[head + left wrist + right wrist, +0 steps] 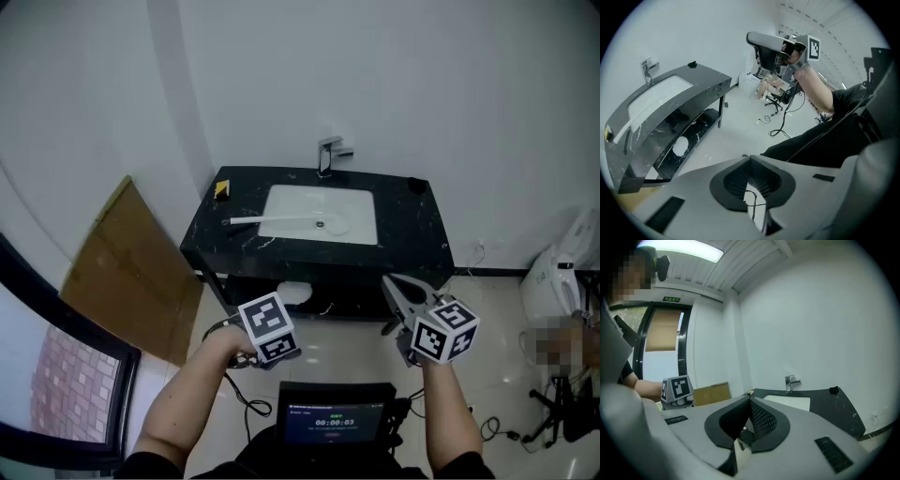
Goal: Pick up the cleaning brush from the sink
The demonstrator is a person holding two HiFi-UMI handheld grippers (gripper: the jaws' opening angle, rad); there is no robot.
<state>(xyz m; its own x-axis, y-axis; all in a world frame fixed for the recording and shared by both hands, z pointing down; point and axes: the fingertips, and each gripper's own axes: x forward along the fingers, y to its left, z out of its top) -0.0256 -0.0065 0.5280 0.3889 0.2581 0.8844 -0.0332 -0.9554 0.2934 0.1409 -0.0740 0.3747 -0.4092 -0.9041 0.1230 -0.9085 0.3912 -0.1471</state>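
The white long-handled cleaning brush (272, 220) lies across the left rim of the white sink (356, 211), its head down in the basin near the drain. In the left gripper view the brush (626, 130) shows at the far left of the counter. Both grippers hang well short of the counter, low in the head view. My left gripper (750, 158) points down at the floor, shut and holding nothing; its marker cube (271, 328) hides the jaws from above. My right gripper (388, 280) points roughly level toward the sink (792, 402), shut and holding nothing.
A chrome faucet (328, 155) stands behind the basin in the black marble counter (417, 239). A yellow item (221, 189) and a small black item (417, 185) sit on the counter. A cardboard panel (131, 272) leans at the left. Cables and a white appliance (553, 281) lie on the floor at the right.
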